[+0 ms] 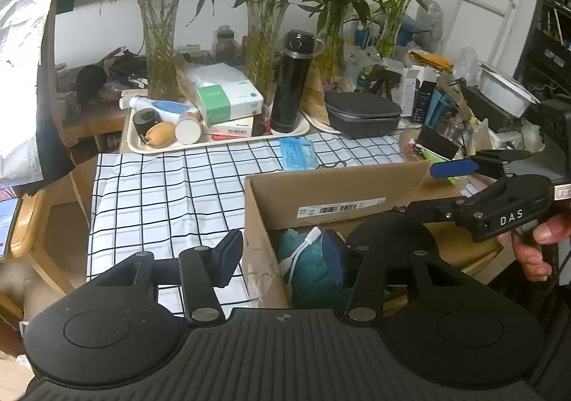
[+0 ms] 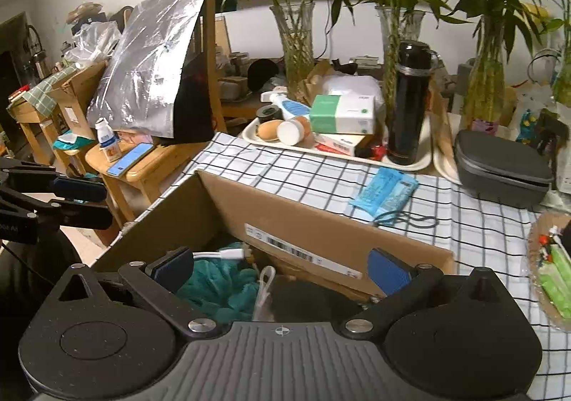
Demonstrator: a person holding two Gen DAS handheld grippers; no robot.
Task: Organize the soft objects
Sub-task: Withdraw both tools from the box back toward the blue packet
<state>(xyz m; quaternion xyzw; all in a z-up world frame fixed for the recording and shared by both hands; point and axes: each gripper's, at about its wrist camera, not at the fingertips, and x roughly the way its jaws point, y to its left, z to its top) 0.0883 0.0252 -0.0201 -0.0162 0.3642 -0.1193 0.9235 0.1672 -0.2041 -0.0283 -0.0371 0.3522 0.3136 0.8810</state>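
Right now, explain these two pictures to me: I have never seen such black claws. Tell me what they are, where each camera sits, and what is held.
They are two hand-held grippers, each carrying its own camera that looks along its two fingers. One picture comes from the left gripper, the other from the right gripper. Both hover over an open cardboard box on a checked tablecloth. Inside lie a teal fluffy cloth and a white cable. The right gripper's jaws stand wide open and empty. The left gripper's jaws straddle the box wall without pressing it. A blue packet lies behind the box.
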